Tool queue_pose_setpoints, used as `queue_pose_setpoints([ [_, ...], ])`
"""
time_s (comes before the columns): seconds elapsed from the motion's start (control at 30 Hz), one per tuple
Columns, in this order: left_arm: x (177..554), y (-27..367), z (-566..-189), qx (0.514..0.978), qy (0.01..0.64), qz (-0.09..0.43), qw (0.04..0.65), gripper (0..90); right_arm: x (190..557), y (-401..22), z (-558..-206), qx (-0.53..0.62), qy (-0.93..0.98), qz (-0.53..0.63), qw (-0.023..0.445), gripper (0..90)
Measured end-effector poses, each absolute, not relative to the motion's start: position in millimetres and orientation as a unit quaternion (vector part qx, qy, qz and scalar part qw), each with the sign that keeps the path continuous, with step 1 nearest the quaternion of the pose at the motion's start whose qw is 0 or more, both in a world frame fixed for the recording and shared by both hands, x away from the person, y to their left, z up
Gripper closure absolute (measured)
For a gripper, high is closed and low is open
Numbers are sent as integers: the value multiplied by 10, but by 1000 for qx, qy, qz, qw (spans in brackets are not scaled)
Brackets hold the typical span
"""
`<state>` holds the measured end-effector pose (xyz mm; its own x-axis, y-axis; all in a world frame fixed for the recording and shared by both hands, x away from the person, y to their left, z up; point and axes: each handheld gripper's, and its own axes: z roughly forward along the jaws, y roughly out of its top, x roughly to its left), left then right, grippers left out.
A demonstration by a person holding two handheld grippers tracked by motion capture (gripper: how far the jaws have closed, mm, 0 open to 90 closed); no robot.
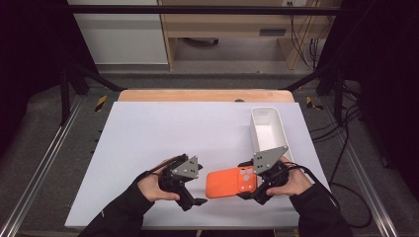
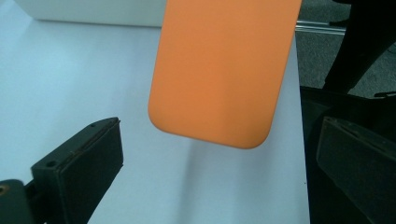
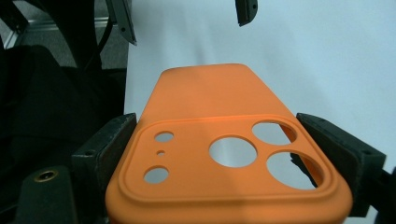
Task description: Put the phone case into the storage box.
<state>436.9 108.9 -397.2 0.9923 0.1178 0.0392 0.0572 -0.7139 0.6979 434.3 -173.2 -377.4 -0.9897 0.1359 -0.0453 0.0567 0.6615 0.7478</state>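
Phone case [image 1: 230, 182], orange and soft-looking, is lifted just off the white table [image 1: 163, 133] near its front edge, toward the right corner. The right gripper [image 1: 252, 185] has its jaws clenched on the case's camera end (the cut-out holes sit right between the two pads in the right gripper view). The left gripper [image 1: 195, 195] is released, its jaws spread wide with the case's plain end just ahead of them, untouched. A white bin [image 1: 268, 131] stands along the right edge.
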Motion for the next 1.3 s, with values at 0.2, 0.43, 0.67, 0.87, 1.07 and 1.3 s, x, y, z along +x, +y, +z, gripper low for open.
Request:
queue_pose_setpoints([
  [0.2,4375,1075,-4028,927,58,37,368,0,4347,-1707,-3722,50,919,388,47,162],
  [0.43,4378,1064,-4062,932,54,35,358,1,4358,-1657,-3682,47,930,363,45,162],
  [0.67,4380,1038,-4080,937,47,33,345,1,4381,-1602,-3646,44,938,342,41,162],
  [0.87,4385,1003,-4090,941,40,36,333,1,4391,-1535,-3623,41,946,320,38,162],
  [1.07,4398,962,-4092,944,39,37,324,0,4395,-1487,-3578,37,950,309,36,162],
  [1.3,4422,923,-4097,949,37,33,310,0,4405,-1418,-3556,35,955,294,34,162],
])
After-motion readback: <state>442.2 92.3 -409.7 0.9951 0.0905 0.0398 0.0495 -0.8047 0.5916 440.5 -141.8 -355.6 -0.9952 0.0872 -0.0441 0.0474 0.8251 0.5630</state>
